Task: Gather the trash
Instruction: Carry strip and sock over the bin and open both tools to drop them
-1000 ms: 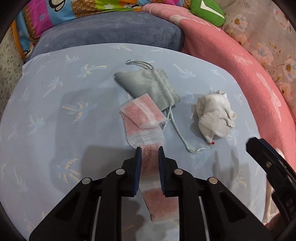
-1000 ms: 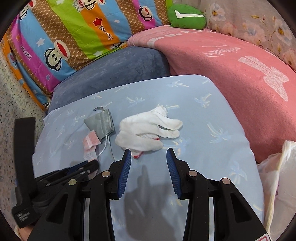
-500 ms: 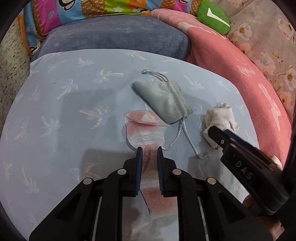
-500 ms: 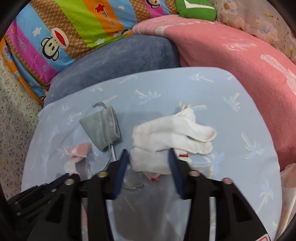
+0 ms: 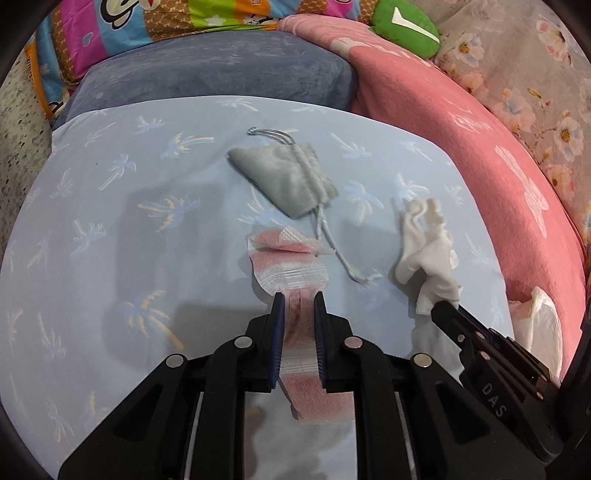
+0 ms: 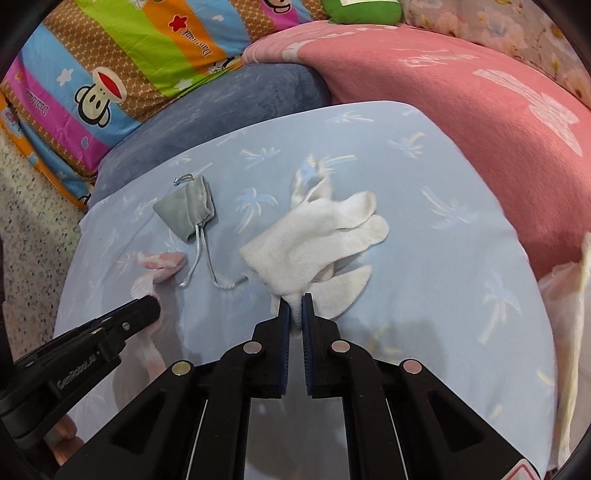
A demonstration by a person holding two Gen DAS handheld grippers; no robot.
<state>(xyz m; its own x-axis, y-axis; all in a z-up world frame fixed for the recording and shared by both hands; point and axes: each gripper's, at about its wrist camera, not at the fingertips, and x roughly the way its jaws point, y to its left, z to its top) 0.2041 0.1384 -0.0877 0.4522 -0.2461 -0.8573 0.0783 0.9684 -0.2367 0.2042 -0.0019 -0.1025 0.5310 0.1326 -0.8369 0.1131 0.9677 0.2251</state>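
Note:
My left gripper (image 5: pixel 298 295) is shut on a strip of pink and white packets (image 5: pixel 291 271), whose far end still rests folded on the light blue sheet (image 5: pixel 110 229). My right gripper (image 6: pixel 294 297) is shut on the near edge of a white glove (image 6: pixel 317 236), which hangs limp from the pads. In the left wrist view the glove (image 5: pixel 424 251) dangles from the right gripper (image 5: pixel 439 308) at the right. A grey drawstring pouch (image 5: pixel 291 181) lies on the sheet between the two, its cord trailing toward me; the right wrist view shows the pouch (image 6: pixel 190 208) at the left.
A pink blanket (image 5: pixel 461 122) rises along the right side, and a grey-blue cushion (image 5: pixel 221 70) lies behind the sheet. Striped cartoon bedding (image 6: pixel 122 59) is at the back left. A white plastic bag (image 5: pixel 539 325) sits at the right edge. A green cushion (image 5: pixel 404 26) lies far back.
My right gripper came down over the white glove and shut on its near edge, lifting and stretching it. The left gripper kept its hold on the pink strip and rose slightly.

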